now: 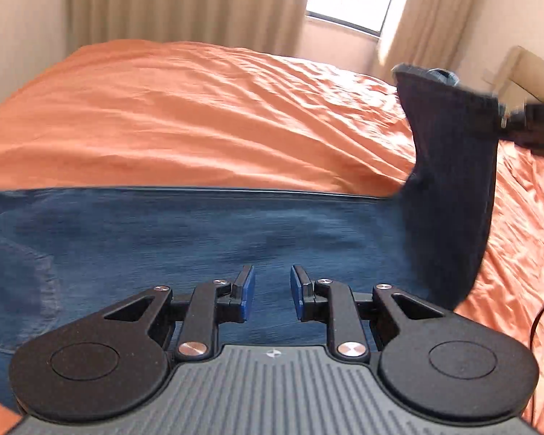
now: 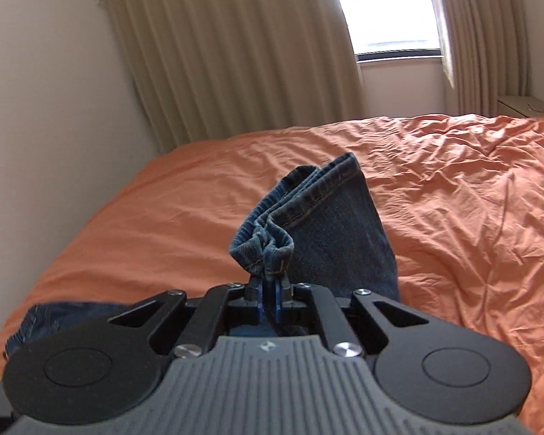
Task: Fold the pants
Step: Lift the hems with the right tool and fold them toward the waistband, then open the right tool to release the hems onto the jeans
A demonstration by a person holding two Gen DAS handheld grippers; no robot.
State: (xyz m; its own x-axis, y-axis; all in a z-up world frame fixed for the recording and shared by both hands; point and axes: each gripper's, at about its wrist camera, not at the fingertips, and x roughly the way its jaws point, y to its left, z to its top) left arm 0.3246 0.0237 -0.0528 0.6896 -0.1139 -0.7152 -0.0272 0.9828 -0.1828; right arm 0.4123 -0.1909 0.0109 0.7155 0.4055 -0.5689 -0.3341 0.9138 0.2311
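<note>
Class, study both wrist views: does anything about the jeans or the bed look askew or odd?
The hem end of the jeans is bunched and crumpled in the shut right gripper, not held flat. The orange bedsheet is wrinkled. The left gripper hovers open over the flat denim.

Pants (image 1: 199,239) on bed (image 1: 199,108), hem end (image 2: 308,210) raised rt.

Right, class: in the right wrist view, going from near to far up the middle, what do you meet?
Right gripper shut on the jeans' bunched hem → jeans standing up from it → orange bedspread → beige curtain against the far wall.
</note>
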